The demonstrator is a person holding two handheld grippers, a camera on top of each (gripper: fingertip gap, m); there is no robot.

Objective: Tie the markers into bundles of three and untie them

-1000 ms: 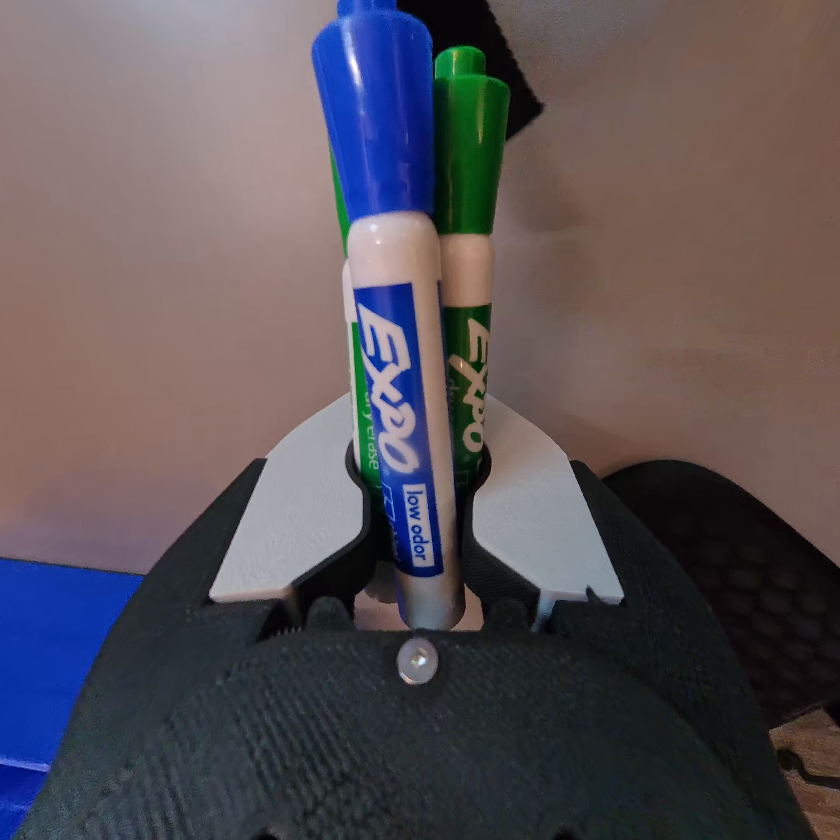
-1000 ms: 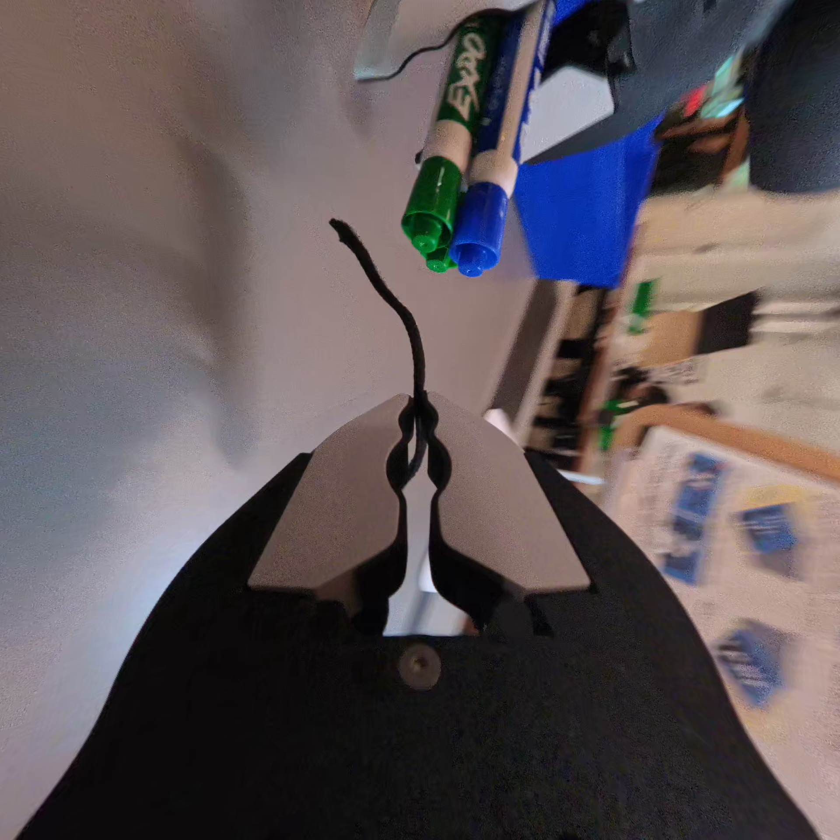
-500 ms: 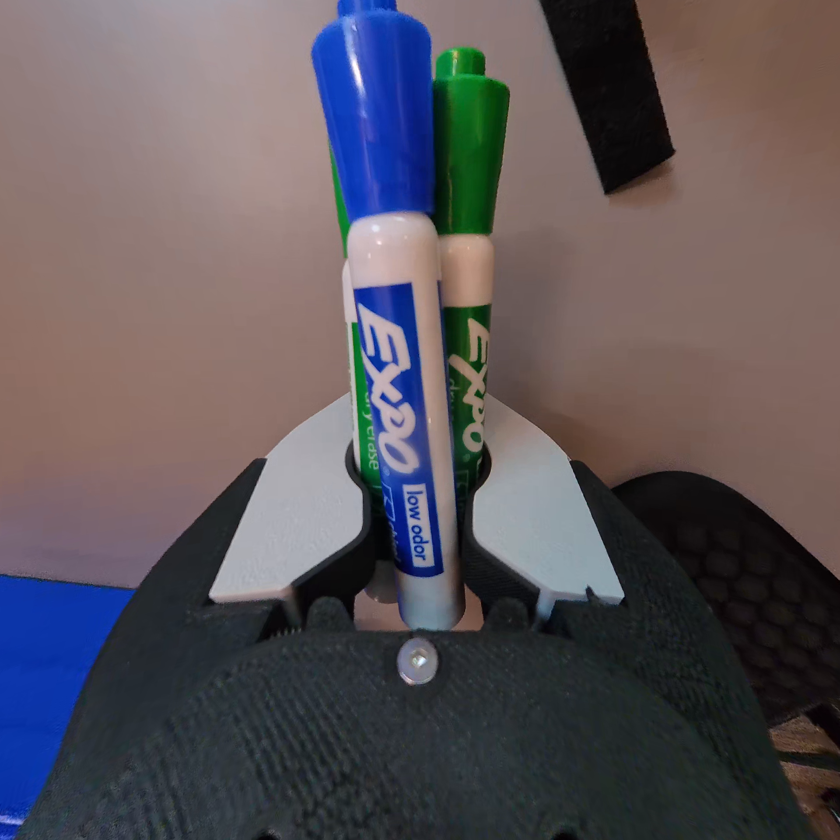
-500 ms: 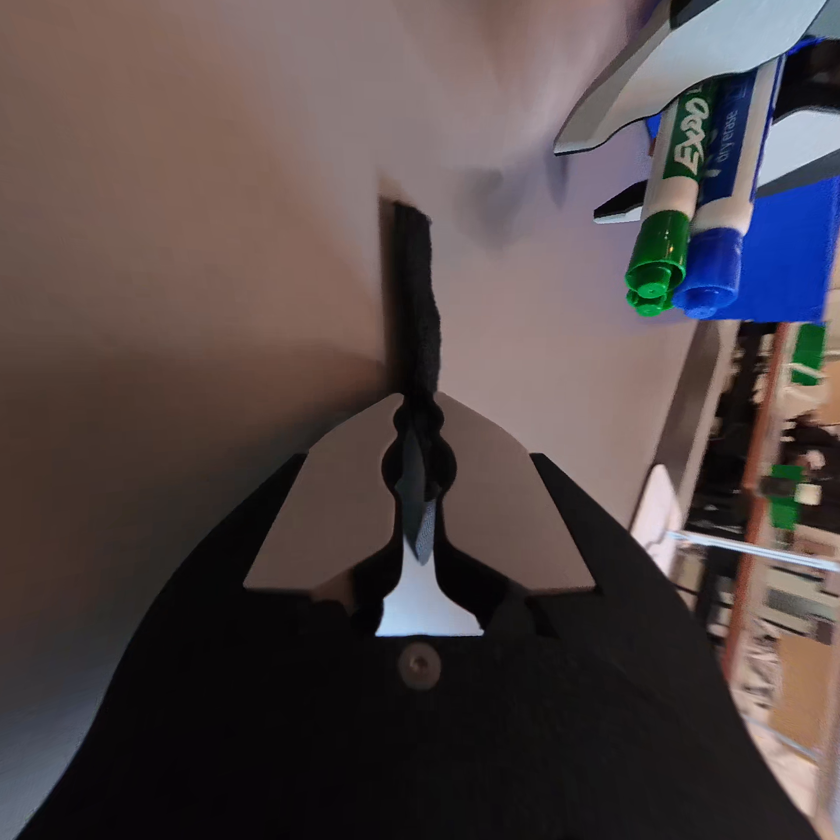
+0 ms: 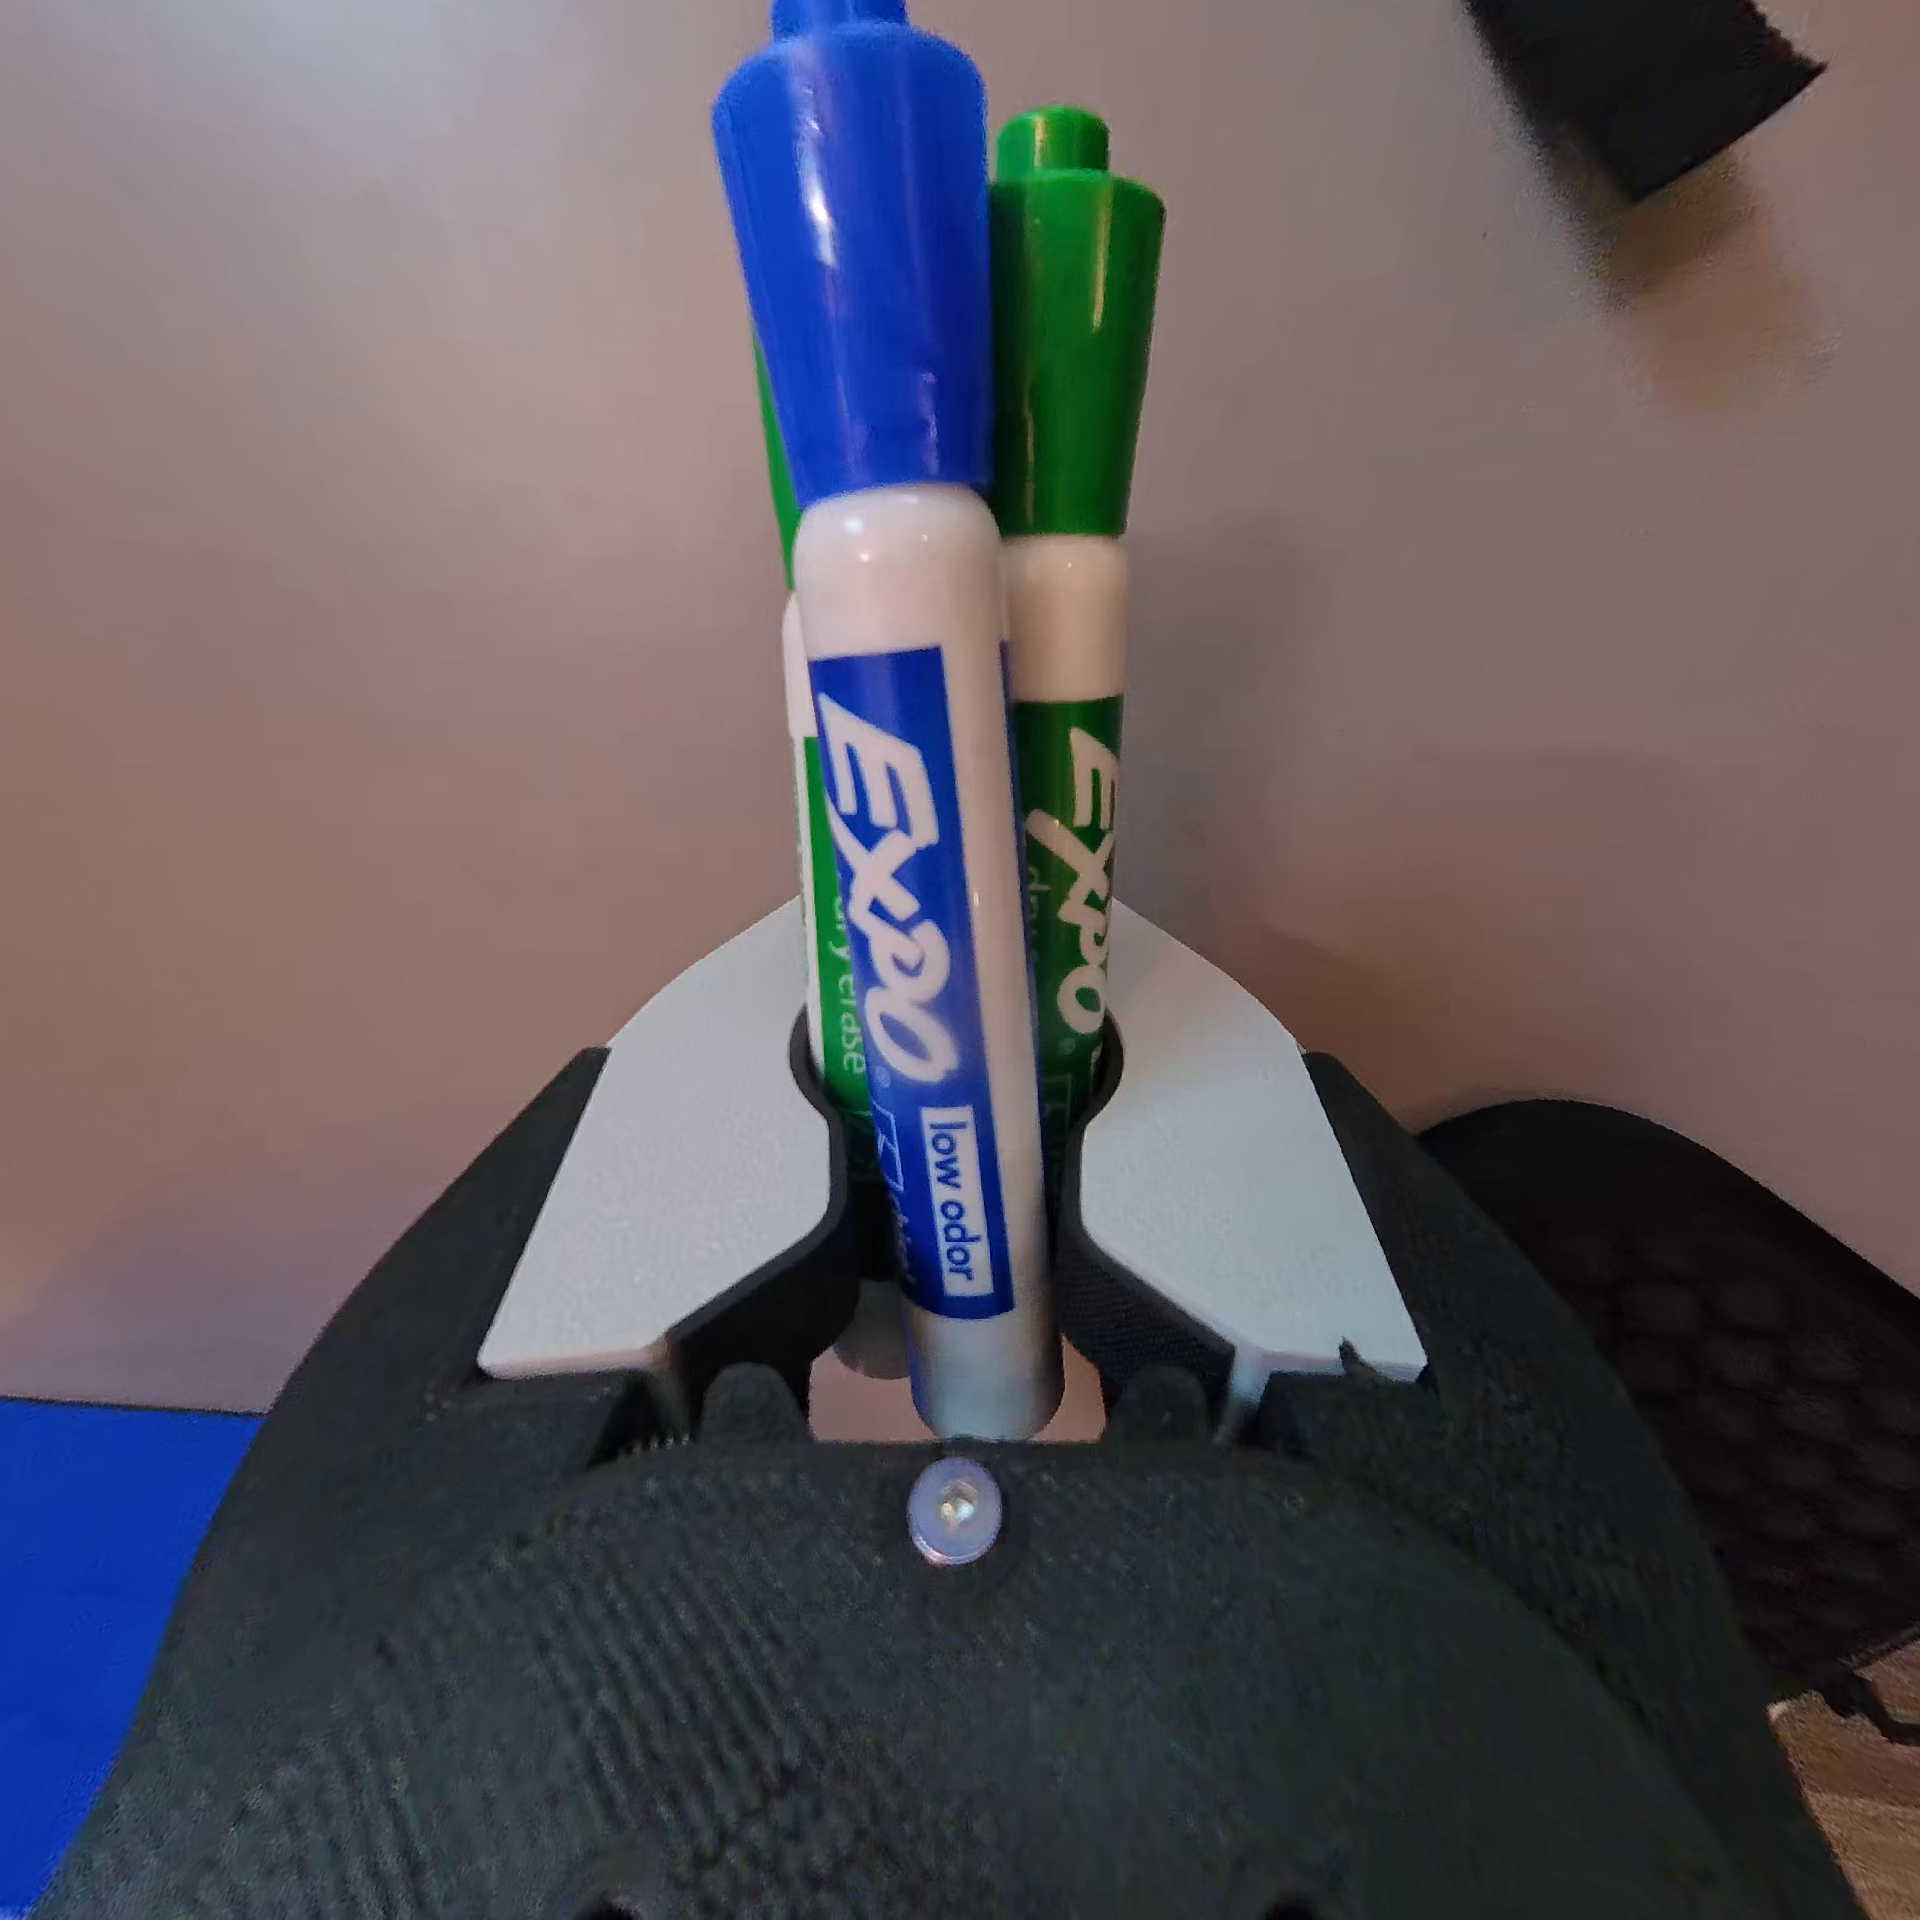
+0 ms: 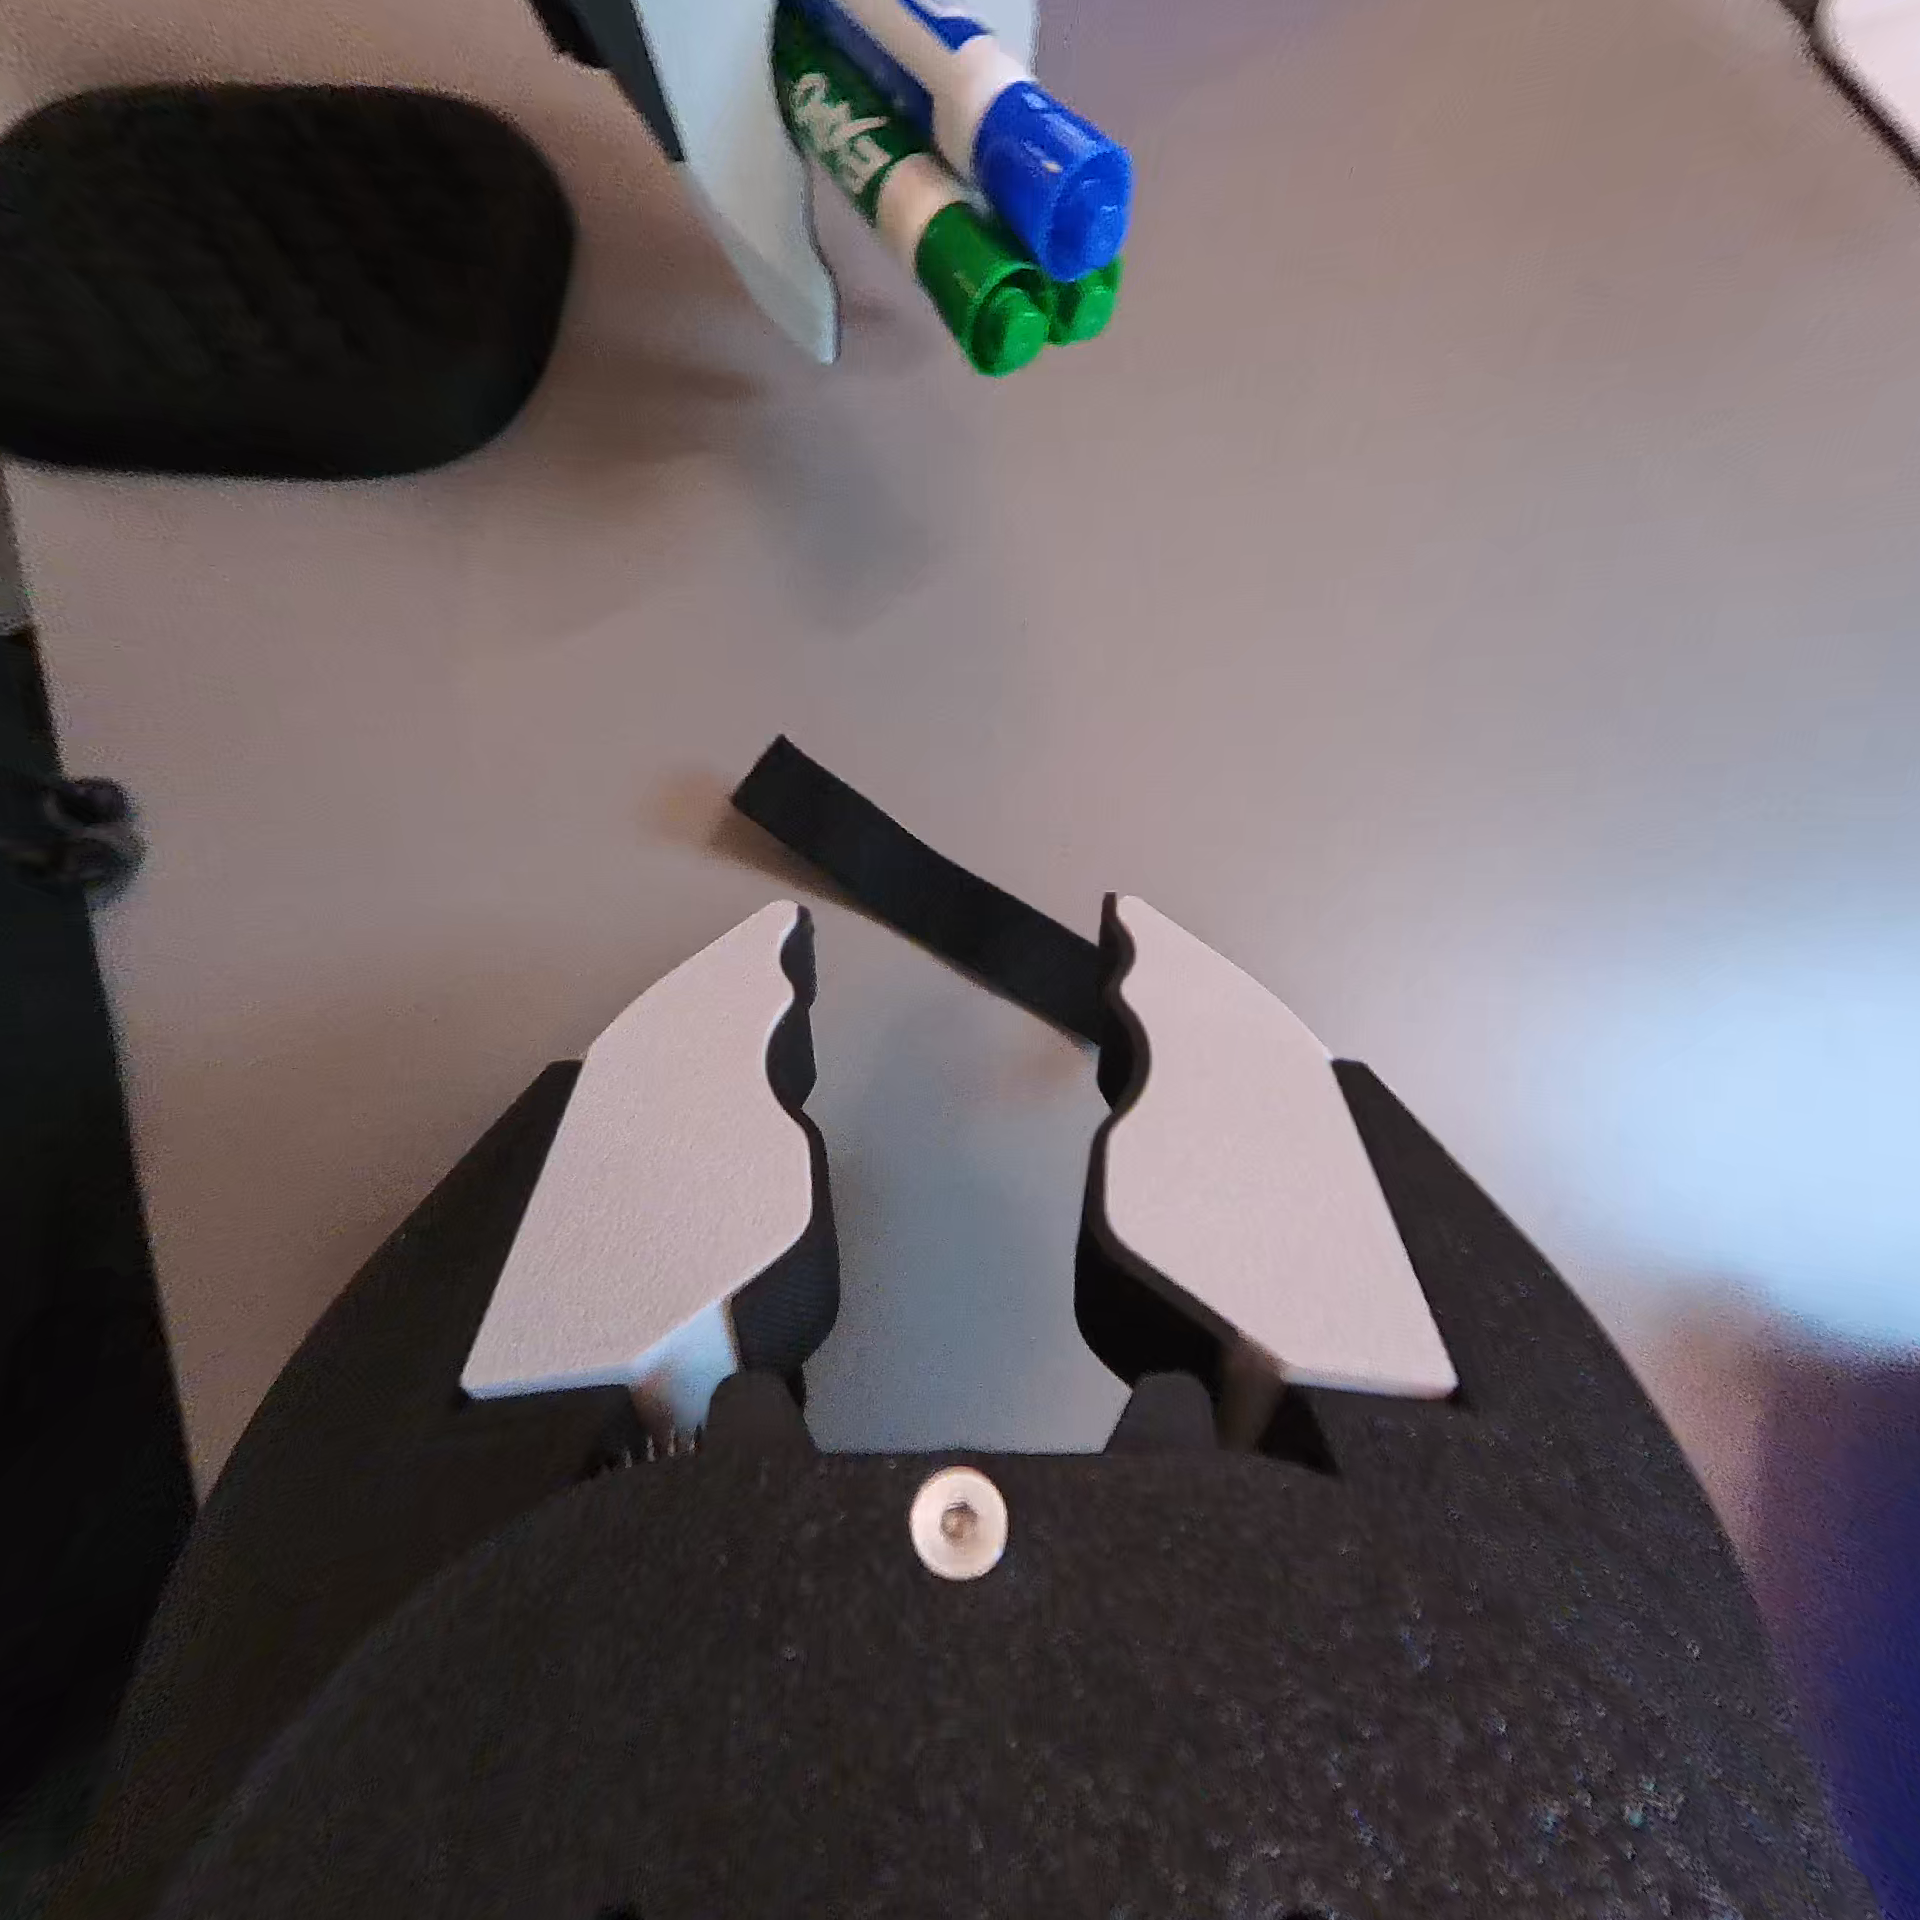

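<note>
My left gripper (image 5: pixel 956 925) is shut on three markers held upright side by side: a blue-capped marker (image 5: pixel 914 831) in front and two green-capped markers (image 5: pixel 1070 436) behind it. No strap is around them. My right gripper (image 6: pixel 954 914) is open and empty, just above the grey table (image 6: pixel 1455 623). A black strap (image 6: pixel 904 883) lies flat on the table between its fingertips, its near end hidden behind the right finger (image 6: pixel 1226 1143). The strap's end also shows in the left wrist view (image 5: pixel 1642 94). The markers (image 6: pixel 997 229) and a left finger (image 6: pixel 748 208) show at the top of the right wrist view.
A black mesh pad (image 6: pixel 260 281) lies on the table at the far left of the right wrist view and also shows in the left wrist view (image 5: pixel 1714 1351). A blue object (image 5: pixel 104 1507) sits at the lower left of the left wrist view. The tips of one gripper are about 20 cm away from the tips of the other.
My right gripper has opened and let go of the black strap, which now lies on the table. The right view has swung round. The left gripper still holds the three markers.
</note>
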